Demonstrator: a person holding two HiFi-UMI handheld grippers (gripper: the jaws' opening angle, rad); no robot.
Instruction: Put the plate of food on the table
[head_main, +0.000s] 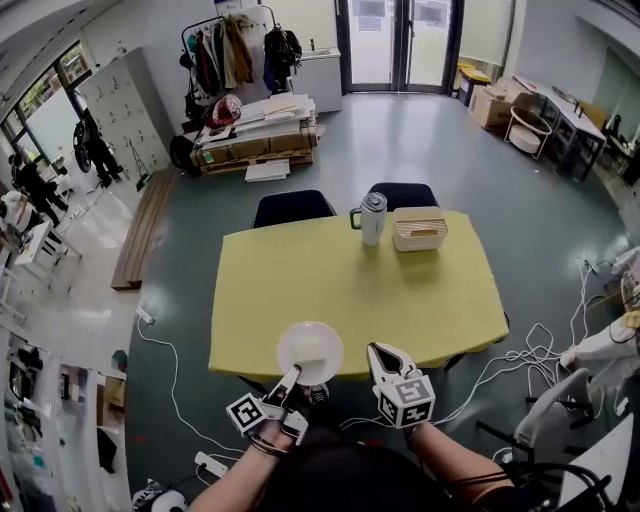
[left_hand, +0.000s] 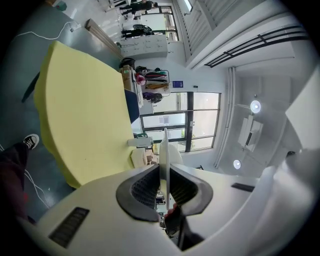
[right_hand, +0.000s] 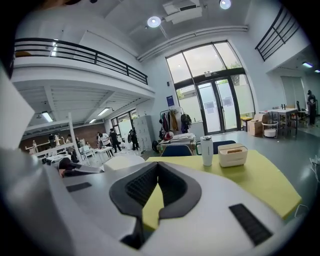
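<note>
Both forearms reach forward to the near edge of the yellow table. The left gripper, rolled on its side, has its fingers clamped on the rim of the one round white plate, held over that edge, its contents unclear; the right gripper beside it is empty, fingers together. Far across stand one steel tumbler and one cream box holding something tan.

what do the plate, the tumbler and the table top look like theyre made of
Plate: glossy white with a thin, rigid rim, likely ceramic or melamine; the look leaves it open.
Tumbler: pale grey body with a dull sheen, probably stainless steel; the lid looks darker.
Table top: a matte yellow cover that hangs over the edges, likely cloth or vinyl.
</note>
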